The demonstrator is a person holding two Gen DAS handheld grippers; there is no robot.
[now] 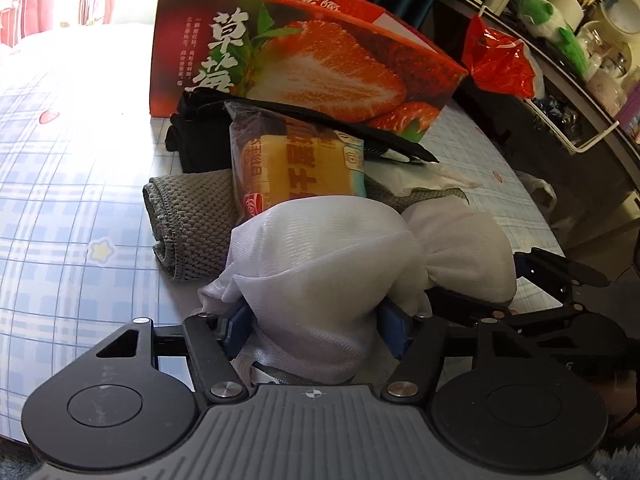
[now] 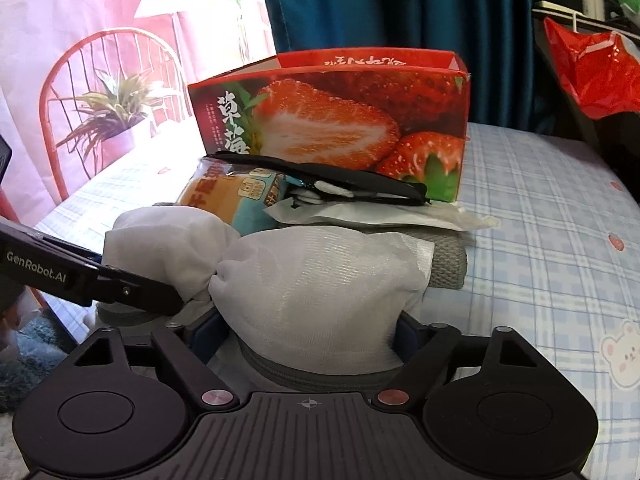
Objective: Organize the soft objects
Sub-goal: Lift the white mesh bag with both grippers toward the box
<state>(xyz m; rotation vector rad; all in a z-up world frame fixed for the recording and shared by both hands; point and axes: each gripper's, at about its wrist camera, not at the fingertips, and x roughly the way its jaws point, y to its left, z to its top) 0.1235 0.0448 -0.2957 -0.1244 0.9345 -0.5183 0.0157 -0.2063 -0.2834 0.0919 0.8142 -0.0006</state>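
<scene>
Each tool, left and right, is clamped on one lobe of the white mesh bundle. The bread packet, grey towel and black strap lie unsorted mid-frame on the bench before the open strawberry box, so little looks done.

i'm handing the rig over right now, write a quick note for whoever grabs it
Left tool: closed on one bulge of the white cloth.
Right tool: closed on the other bulge of the same cloth.
Things: the cloth lies at the near edge of the table; behind it are the grey towel, the snack pack, a black cloth and a flat white pack, all in front of the open strawberry box.
Done: both ends of the white cloth gripped.
Left: nothing seems put away yet; the box interior is hidden.
</scene>
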